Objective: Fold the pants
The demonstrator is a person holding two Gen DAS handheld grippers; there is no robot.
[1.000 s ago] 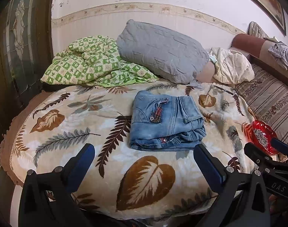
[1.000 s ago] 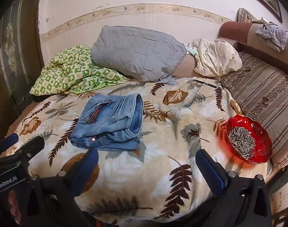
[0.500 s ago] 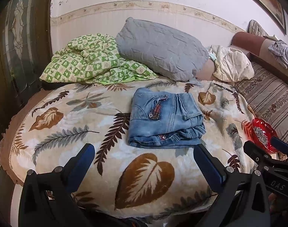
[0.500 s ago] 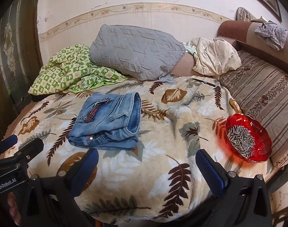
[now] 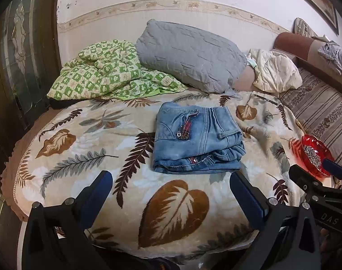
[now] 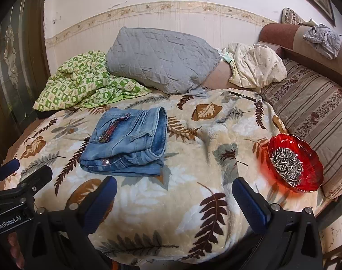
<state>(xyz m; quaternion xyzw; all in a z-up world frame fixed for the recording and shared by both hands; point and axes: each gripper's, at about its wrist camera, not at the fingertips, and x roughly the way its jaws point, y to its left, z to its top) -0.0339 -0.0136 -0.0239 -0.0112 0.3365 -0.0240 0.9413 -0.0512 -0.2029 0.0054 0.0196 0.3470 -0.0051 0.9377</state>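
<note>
Pants [image 5: 196,140] lie folded on the blanket [image 5: 173,204]; each hand-held gripper, left [image 5: 171,193] and right [image 6: 174,199], gapes wide, empty.

Folded pants [image 5: 198,139] lie on blanket [image 5: 85,148] near bed's middle. Behind pants: pillow [image 5: 189,54]; crumpled quilt [image 5: 108,76] left of pillow, bundled cloth [image 5: 276,72] right of it. Bowl [image 6: 294,162] on blanket at right edge, well apart from pants, seeds in it. Thin object, perhaps pen [image 6: 243,96], behind bowl, near bundled cloth. Cushion [image 6: 317,117] right of bowl.
</note>
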